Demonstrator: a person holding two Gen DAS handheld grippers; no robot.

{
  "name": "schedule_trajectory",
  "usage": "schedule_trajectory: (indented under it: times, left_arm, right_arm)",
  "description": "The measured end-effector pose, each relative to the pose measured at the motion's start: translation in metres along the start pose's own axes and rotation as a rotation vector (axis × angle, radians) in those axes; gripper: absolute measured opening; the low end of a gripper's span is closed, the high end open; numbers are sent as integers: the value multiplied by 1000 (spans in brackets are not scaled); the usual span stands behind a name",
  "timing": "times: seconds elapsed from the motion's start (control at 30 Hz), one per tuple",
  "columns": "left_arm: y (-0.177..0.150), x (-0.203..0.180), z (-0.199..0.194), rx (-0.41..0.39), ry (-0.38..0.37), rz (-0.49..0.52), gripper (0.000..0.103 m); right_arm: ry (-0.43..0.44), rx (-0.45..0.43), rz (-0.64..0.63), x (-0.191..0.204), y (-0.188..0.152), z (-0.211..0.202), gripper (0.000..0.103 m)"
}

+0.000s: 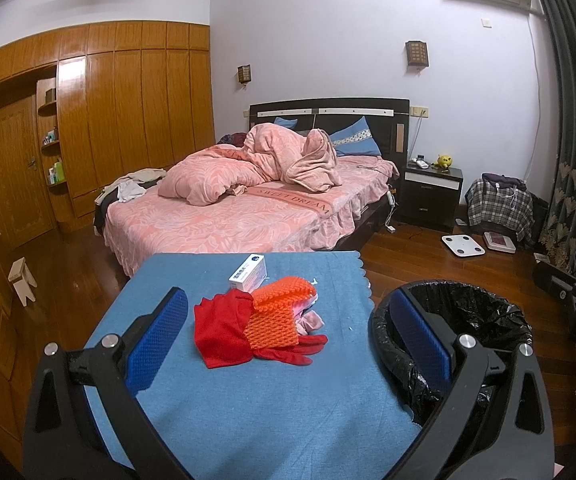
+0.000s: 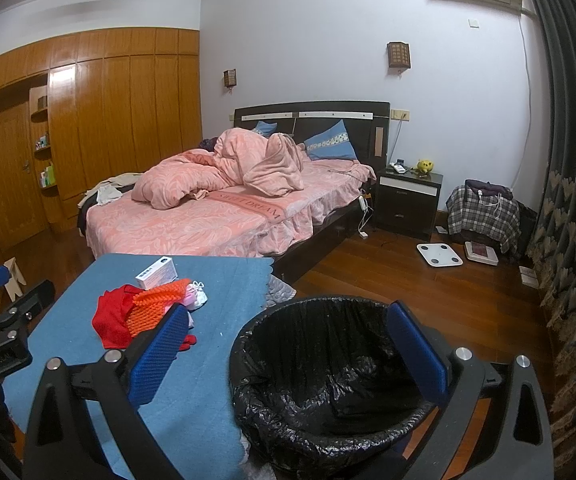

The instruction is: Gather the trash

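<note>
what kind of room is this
A lived-in home bedroom, by the look of it: an unmade bed with pink bedding, a nightstand beside it, and a built-in wooden wardrobe along the far wall.

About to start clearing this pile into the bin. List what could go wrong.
1. The orange scrubber lies on the red glove and pink cloth, so the open left tongs might lift several at once.
2. The white box sits close behind and could get pushed.
3. The bin liner looks loose and may snag.
</note>
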State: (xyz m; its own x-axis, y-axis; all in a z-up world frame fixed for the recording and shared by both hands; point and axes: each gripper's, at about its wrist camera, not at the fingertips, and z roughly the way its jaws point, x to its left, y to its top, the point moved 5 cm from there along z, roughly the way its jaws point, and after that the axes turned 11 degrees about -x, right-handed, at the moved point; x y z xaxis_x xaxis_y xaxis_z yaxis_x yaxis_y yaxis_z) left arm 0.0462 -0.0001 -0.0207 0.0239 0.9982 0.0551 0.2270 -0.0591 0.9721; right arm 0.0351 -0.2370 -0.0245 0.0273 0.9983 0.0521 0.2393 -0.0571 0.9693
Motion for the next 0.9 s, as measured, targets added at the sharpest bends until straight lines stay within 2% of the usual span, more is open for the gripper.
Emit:
schedule_trajectory:
  times: [0.9]
  left_arm:
    - [0,0,0,4,0,-2,98]
  right_arm:
    - [2,5,4,2,-4,2,97]
